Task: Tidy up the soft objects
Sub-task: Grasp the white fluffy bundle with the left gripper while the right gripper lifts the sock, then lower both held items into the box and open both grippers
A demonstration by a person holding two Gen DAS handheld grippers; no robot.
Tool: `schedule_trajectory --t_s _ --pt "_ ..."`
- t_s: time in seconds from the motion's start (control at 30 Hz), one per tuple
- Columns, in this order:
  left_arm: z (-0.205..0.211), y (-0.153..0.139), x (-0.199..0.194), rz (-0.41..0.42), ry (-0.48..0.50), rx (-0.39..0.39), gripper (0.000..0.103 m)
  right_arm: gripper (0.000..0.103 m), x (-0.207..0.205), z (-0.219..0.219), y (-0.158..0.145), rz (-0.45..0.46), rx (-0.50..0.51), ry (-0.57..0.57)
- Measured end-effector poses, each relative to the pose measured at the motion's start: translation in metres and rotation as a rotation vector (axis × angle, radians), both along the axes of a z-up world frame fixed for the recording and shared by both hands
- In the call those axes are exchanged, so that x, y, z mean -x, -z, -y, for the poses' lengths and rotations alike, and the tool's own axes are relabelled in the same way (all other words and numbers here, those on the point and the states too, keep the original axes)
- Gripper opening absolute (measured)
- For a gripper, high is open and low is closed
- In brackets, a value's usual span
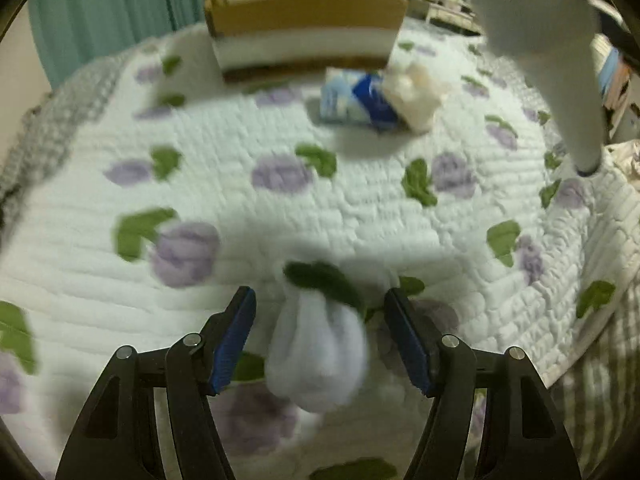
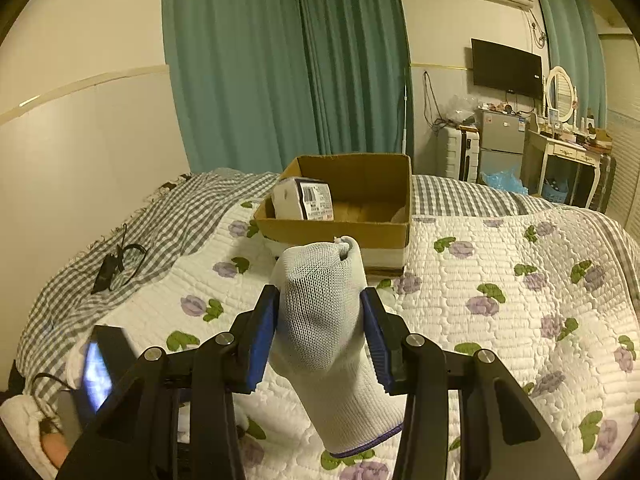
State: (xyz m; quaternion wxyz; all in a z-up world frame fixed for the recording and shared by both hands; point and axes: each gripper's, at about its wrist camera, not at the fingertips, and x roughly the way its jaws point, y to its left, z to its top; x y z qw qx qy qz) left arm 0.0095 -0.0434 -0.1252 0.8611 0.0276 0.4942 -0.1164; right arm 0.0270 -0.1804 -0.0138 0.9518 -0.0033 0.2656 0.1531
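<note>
In the left wrist view, my left gripper (image 1: pixel 320 320) is open, its jaws wide on either side of a pale blue rolled sock with a dark green cuff (image 1: pixel 320 344) that lies on the floral quilt. My right gripper (image 2: pixel 320 320) is shut on a white knit glove (image 2: pixel 324 320) with a blue-trimmed cuff, held above the bed; the same glove hangs at the top right of the left wrist view (image 1: pixel 540 52). A cardboard box (image 2: pixel 340 232) stands ahead on the bed, also in the left wrist view (image 1: pixel 304 20), with a white packet (image 2: pixel 302 200) inside.
A blue and white tissue pack (image 1: pixel 356 100) and a white soft bundle (image 1: pixel 416 92) lie in front of the box. A phone (image 2: pixel 100 372) and a black cable (image 2: pixel 120 264) lie at the bed's left. Green curtains, a fridge and a dresser stand behind.
</note>
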Motion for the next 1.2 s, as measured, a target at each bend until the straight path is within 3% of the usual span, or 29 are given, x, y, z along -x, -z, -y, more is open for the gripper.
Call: schedule_trajectory --t_s 0.07,0.13,0.2,0.33,0.63,0.83,1.0,1.2 --pt "0.004 0.002 -0.003 0.015 0.007 -0.004 0.064 0.042 0.002 0.0 0.003 -0.01 0.005 0.004" --pt "0.01 0.001 -0.003 0.034 0.037 -0.01 0.044 0.042 0.003 0.001 0.007 -0.019 0.009 0.008" --pt "0.014 0.003 -0.002 0.033 0.065 0.003 0.041 0.042 0.005 0.003 0.009 -0.026 0.01 0.013" --pt "0.018 -0.002 0.002 0.07 0.084 -0.002 0.025 0.042 0.009 0.006 0.009 -0.022 0.008 0.02" --pt "0.018 -0.026 0.0 0.173 0.088 0.007 0.018 0.042 0.009 0.013 0.008 -0.023 -0.001 0.03" --pt "0.016 -0.074 -0.012 0.283 0.087 0.029 0.018 0.042 -0.008 0.022 -0.009 -0.01 -0.012 0.03" --pt "0.021 -0.129 -0.051 0.402 0.093 0.039 0.018 0.042 -0.045 0.02 -0.048 0.06 0.027 0.014" --pt "0.028 -0.174 -0.118 0.508 0.068 0.022 0.022 0.042 -0.133 0.004 -0.081 0.105 0.069 -0.01"
